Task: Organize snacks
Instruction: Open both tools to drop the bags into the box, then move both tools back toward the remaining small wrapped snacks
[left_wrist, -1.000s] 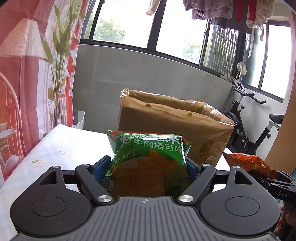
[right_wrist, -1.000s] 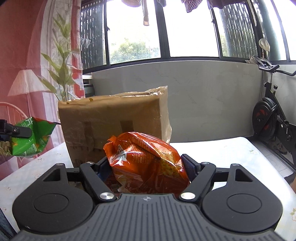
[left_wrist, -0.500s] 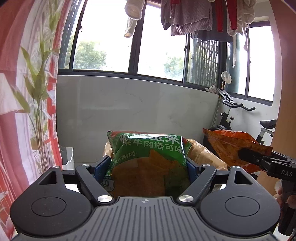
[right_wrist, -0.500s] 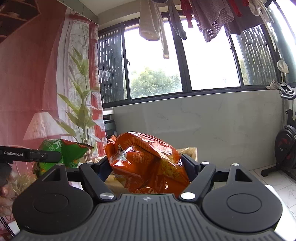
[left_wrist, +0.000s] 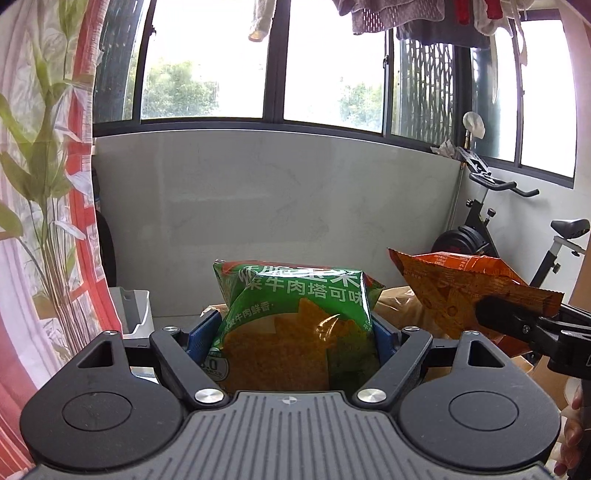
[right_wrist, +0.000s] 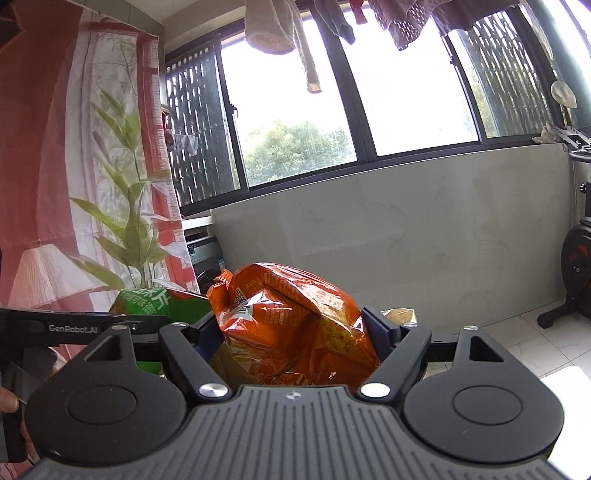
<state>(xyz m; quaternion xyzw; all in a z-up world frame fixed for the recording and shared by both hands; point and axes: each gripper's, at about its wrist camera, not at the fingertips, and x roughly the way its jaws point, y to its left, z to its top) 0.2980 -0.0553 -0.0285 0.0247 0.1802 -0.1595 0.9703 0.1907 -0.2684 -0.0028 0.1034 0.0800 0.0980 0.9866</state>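
My left gripper (left_wrist: 291, 328) is shut on a green snack bag (left_wrist: 295, 325) with Chinese lettering, its blue pads pressing both sides. The right gripper (right_wrist: 295, 328) is shut on a crinkled orange snack bag (right_wrist: 295, 321). Both bags are held in the air above a brown paper bag (left_wrist: 399, 306), of which only the top rim shows below and behind them. In the left wrist view the orange bag (left_wrist: 465, 284) and the right gripper's finger appear at the right. In the right wrist view the green bag (right_wrist: 155, 306) and the left gripper's arm show at the left.
A grey marble wall (left_wrist: 277, 206) under dark-framed windows faces me. A red and white curtain with bamboo print (left_wrist: 40, 184) hangs at the left. An exercise bike (left_wrist: 517, 221) stands at the right, and a white bin (left_wrist: 136, 314) sits low at the left. Laundry hangs overhead.
Both grippers have risen with their bags; the paper bag and table have dropped toward the bottom of view. The orange bag has come closer to the green one.
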